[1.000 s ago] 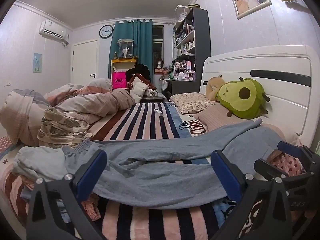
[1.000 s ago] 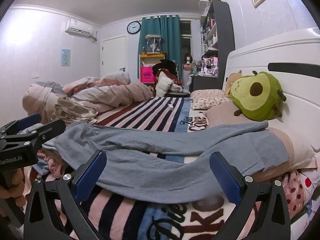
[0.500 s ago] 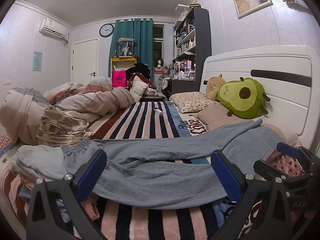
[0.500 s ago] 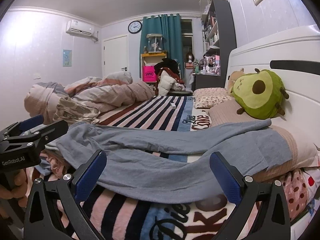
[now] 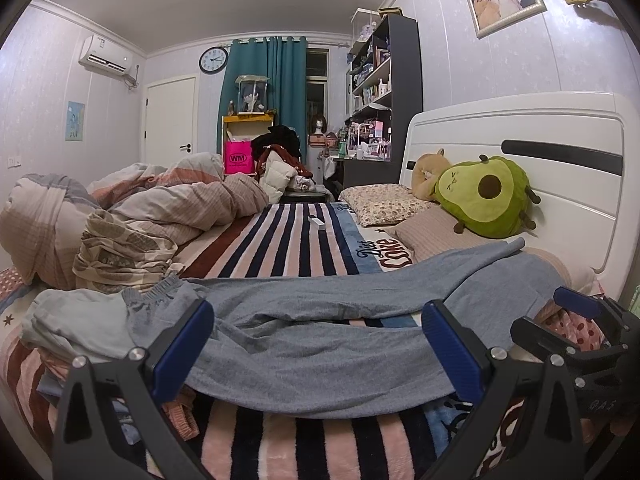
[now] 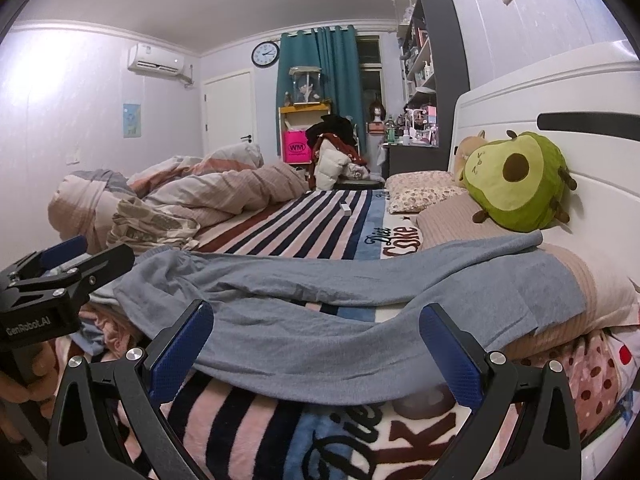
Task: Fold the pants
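Pants (image 5: pixel 320 344) span mid-frame across striped blanket (image 5: pixel 296 240); left gripper (image 5: pixel 318 354) and right gripper (image 6: pixel 316 354) jaws spread, near hem edge unobstructed.

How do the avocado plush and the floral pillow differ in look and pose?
The avocado plush is green with a brown pit patch; the floral pillow is pale with a small flower print. The avocado plush leans up against the white headboard; the floral pillow lies flat. Both sit at the head of the bed, untouched.
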The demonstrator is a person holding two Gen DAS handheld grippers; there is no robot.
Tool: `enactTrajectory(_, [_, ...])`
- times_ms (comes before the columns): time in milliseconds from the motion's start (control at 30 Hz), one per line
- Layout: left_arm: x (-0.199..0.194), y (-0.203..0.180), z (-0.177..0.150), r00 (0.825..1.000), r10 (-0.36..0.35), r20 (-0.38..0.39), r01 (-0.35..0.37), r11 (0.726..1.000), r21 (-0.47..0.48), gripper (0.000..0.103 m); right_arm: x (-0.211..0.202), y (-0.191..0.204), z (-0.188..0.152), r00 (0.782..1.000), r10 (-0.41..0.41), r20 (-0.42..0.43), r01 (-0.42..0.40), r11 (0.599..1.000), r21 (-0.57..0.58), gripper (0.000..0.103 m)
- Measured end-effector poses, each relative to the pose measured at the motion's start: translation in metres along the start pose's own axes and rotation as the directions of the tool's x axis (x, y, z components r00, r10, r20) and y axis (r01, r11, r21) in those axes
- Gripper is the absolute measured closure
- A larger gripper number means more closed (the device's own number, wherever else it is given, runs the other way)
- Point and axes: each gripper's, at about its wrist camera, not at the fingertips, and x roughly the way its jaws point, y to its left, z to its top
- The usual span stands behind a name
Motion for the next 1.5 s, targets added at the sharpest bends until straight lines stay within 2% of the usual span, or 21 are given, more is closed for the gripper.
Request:
enactTrajectory(1133, [0.004, 0.005, -0.002, 1.0, 0.0, -0.014, -0.001, 1.0, -0.015, 0.001, 0.003, 0.003, -0.001, 1.0, 0.012, -0.009, -0.012, 1.0, 0.005, 0.0])
enactTrajectory(1333, [0.005, 0.004, -0.004, 1.0, -0.021, -0.016, 0.02, 1.0, -0.016, 0.001, 0.006, 0.001, -0.005, 0.995, 0.103, 0.005, -0.103, 0.994, 0.038, 0.0])
enactTrajectory(1433, [0.013, 0.008, -0.007, 0.997, -0.059, -0.043, 0.058, 0.998, -0.02, 0.001, 0.008, -0.01, -0.009, 0.993, 0.12, 0.009, -0.12, 0.99, 0.069, 0.0])
enactTrajectory(1500, [0.025, 0.014, -0.011, 0.996, -0.05, -0.079, 0.048, 0.998, -0.034, 0.001, 0.014, -0.021, -0.012, 0.992, 0.126, 0.0, -0.125, 0.988, 0.095, 0.001])
